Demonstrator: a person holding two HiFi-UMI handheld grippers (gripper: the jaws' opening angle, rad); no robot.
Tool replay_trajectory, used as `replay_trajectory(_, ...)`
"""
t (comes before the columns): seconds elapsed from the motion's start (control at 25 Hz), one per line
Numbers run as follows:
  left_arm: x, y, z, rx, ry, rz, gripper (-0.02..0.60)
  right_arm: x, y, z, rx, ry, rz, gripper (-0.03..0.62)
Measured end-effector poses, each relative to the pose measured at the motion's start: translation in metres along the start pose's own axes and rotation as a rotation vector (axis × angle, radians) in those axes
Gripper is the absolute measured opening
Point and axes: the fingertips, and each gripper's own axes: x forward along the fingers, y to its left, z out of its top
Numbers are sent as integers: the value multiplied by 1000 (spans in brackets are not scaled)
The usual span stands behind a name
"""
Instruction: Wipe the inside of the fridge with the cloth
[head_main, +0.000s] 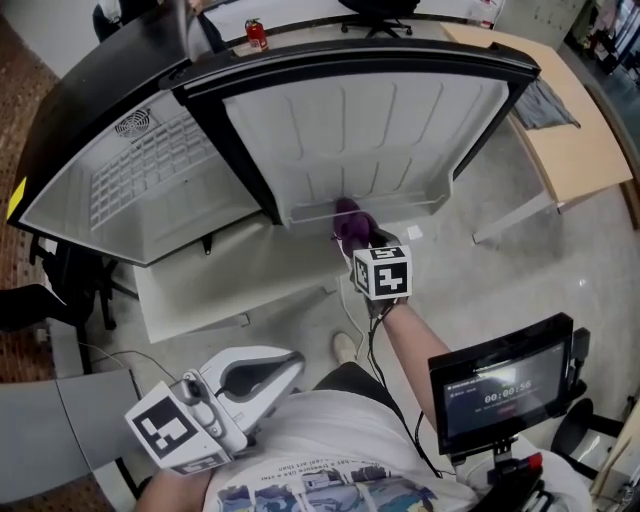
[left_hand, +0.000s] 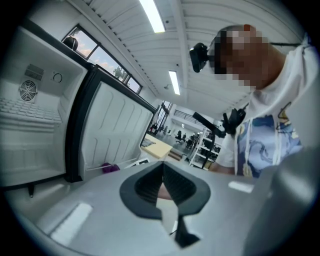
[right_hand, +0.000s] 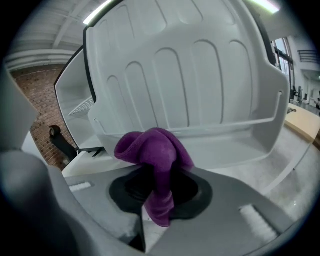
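Open workshop, grey concrete floor, a wooden table off at 2 o'clock in the head view. The fridge fills the upper left, its white cabinet with a wire shelf laid bare. Its door is swung wide at 12 o'clock, ribbed liner facing you.

- Cloth: purple, bunched, sitting at the bottom edge of the door liner, right by the shelf rail. It is at the rail or just short of it; contact can't be confirmed.
- Right gripper: arm stretched out, the cloth straight ahead at its 12 o'clock. In the right gripper view, the right gripper has its jaws pinched narrow on the cloth. A wad bulges above the pads and a tail hangs below, so the cloth's long axis runs 12 to 6 between them.
- Left gripper: low at 7 o'clock, close to your torso, well apart from the fridge. In the left gripper view, the left gripper has its pads together and nothing gripped.

Judgement: the wipe belongs to your right hand, which is the nearer one and already carries the cloth. The liner lies dead ahead of the wad, and the cabinet interior sits round at about 10 o'clock from it. Lead with the bulging wad, not the tail, or the hard jaw tips may reach the plastic first.
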Motion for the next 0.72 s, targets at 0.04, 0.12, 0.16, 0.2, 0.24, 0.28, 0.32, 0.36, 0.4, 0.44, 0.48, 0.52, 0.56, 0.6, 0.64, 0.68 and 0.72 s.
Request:
replay_trajectory(0.04,3,-2,1,-6,-1,-5,8,-2,-6,0,1,-1,-9,78)
replay_trajectory(0.12,8,-4,4,-8,-7,-15,8,-6,-17,1,2,-4,-27,78)
replay_trajectory(0.16,9,-3,4,-2,-8,-17,8,-7,-22,1,4,-6,-35,78)
replay_trajectory(0.2,11,-2,3,3,-4,-16,8,-9,-28,1,8,-7,-41,78)
replay_trajectory(0.24,13,-1,2,7,3,-15,8,-10,-33,1,12,-8,-48,78)
replay_trajectory(0.28,16,-1,1,8,8,-17,8,-11,-39,1,15,-9,-55,78)
replay_trajectory(0.32,19,-1,1,8,12,-21,8,-13,-45,1,18,-9,-64,78)
replay_trajectory(0.36,22,-2,2,8,14,-27,8,-14,-52,1,22,-9,-73,78)
replay_trajectory(0.4,26,-2,2,7,16,-34,8,-16,-58,0,28,-8,-83,78)
replay_trajectory(0.44,29,-2,3,7,18,-39,8,-18,-65,0,34,-8,-92,78)
replay_trajectory(0.48,32,-2,3,7,20,-43,8,-20,-72,0,39,-9,-100,78)
replay_trajectory(0.52,35,-2,4,7,20,-45,8,-21,-79,0,42,-10,-108,78)
replay_trajectory(0.56,38,-3,4,7,21,-48,8,-23,-86,1,45,-12,-116,78)
replay_trajectory(0.6,41,-4,5,3,23,-51,8,-24,-92,1,48,-15,-124,78)
replay_trajectory(0.64,45,-5,6,-5,25,-56,8,-26,-99,1,52,-17,-132,78)
replay_trajectory(0.68,48,-7,7,-13,27,-61,8,-28,-105,1,57,-19,-141,78)
replay_trajectory(0.72,52,-8,8,-15,30,-65,8,-30,-112,1,63,-21,-149,78)
